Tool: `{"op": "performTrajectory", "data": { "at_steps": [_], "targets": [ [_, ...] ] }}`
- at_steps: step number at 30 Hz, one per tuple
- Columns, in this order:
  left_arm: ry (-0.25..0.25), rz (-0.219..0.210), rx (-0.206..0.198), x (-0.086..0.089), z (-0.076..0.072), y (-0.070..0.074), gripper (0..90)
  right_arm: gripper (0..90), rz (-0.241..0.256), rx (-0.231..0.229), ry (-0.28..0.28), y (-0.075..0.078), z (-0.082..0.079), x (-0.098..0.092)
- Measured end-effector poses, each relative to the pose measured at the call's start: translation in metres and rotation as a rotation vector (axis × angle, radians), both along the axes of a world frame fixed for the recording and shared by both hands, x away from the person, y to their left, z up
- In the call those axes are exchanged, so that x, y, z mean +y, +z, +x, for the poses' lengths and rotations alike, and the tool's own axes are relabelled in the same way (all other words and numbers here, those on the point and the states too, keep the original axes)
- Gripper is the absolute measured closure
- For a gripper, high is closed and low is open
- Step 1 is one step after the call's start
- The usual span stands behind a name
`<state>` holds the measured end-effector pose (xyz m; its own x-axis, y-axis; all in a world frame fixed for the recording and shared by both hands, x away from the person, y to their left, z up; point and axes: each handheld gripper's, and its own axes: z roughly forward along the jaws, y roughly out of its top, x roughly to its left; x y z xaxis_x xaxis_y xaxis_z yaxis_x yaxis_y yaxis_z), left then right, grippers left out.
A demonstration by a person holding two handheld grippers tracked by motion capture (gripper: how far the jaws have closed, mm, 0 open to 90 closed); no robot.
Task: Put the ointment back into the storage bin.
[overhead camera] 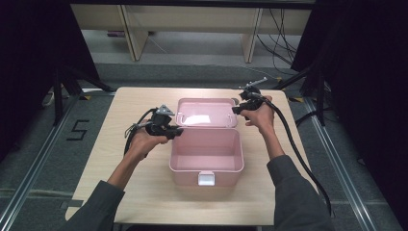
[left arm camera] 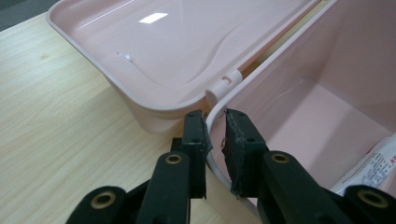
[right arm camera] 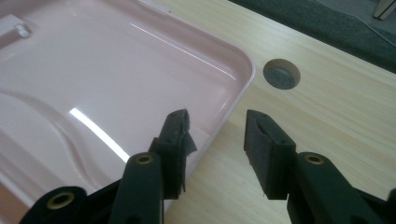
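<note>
The pink box [overhead camera: 206,156] sits mid-table with its lid [overhead camera: 206,113] thrown back flat behind it. The left gripper [left arm camera: 215,128] pinches the box's left rim near the hinge (jaws closed on the thin wall), while the right gripper [right arm camera: 215,135] hangs spread apart over the lid's far right corner, grasping nothing

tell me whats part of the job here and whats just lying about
In the job: pink box, its open lid, left gripper with its jaws astride the box rim, right gripper open at the lid's edge.
Lying about: packet inside the box, table hole.
</note>
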<state>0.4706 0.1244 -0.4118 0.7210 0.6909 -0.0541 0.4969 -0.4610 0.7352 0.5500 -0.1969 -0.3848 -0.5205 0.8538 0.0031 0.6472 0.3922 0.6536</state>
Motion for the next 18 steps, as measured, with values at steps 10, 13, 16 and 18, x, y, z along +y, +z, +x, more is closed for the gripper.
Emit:
{"op": "performTrajectory", "data": {
  "at_steps": [10, 13, 16, 18],
  "targets": [
    [-0.006, 0.007, -0.004, -0.0007, -0.0001, 0.0002, 77.9, 62.6, 0.014, -0.01, -0.041, -0.0075, 0.0108, 0.0015],
    [-0.002, 0.011, -0.009, -0.001, -0.0007, 0.0003, 77.9, 63.0, 0.005, -0.001, -0.034, -0.0054, 0.009, 0.0019],
    [-0.001, 0.011, -0.009, -0.001, -0.0007, 0.0003, 77.8, 63.4, 0.012, -0.007, -0.044, -0.0042, 0.0086, 0.0024],
    [-0.002, 0.014, -0.012, -0.0013, -0.0009, 0.0004, 77.9, 63.4, 0.012, -0.002, -0.051, -0.0034, 0.0087, 0.0018]
  ]
}}
